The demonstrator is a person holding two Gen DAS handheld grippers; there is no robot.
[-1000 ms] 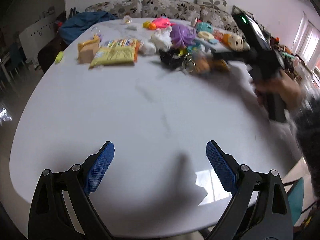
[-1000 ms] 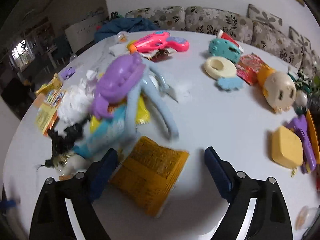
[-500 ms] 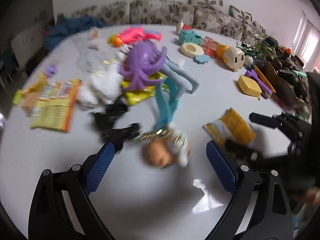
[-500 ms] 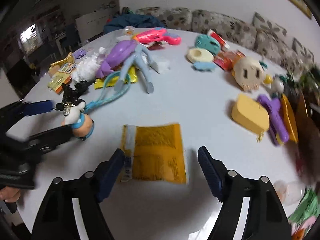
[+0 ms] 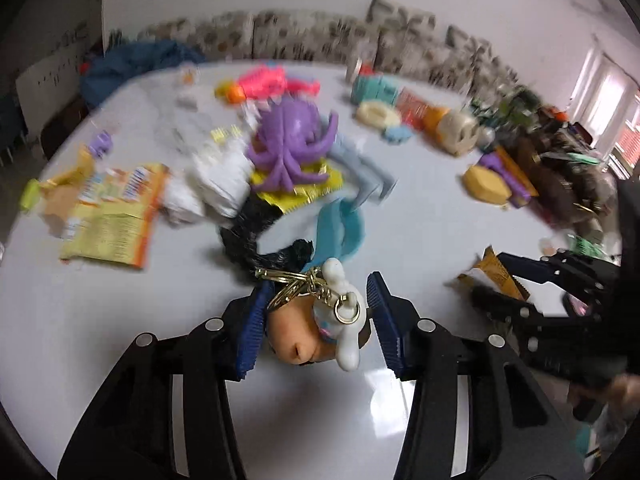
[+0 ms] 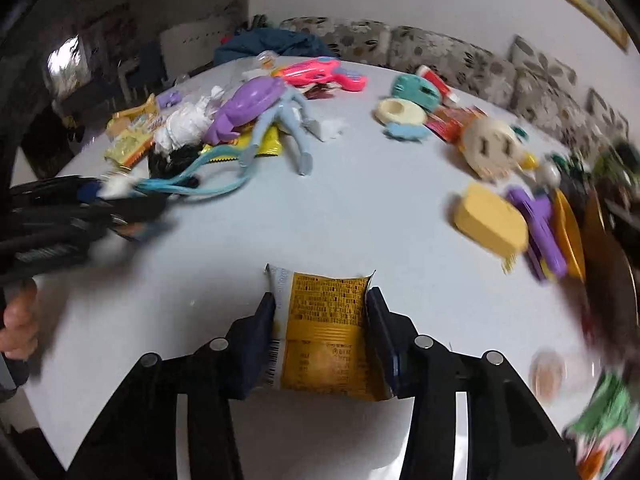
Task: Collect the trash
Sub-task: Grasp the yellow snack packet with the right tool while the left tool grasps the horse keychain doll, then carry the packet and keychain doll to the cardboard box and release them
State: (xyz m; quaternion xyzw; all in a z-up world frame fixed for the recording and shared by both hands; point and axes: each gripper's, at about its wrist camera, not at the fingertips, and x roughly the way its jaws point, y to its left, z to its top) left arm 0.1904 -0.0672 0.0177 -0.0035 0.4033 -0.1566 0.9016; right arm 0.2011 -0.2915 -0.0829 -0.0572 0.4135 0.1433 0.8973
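Both grippers closed in since the earlier frames.
Left wrist view: left gripper (image 5: 316, 320) jaws narrow around doll keychain (image 5: 316, 328), at 6 o'clock, contact uncertain. Right wrist view: right gripper (image 6: 320, 316) jaws clamp yellow wrapper (image 6: 326, 332) edgewise at 6 o'clock, evidently for lifting off table (image 6: 360, 220).

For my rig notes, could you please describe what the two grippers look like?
Both match: the left gripper and right gripper have glossy black angular frames with round silver bolt heads, and fingers faced with ribbed blue pads. No cables or markings show; a bare hand holds the left one.
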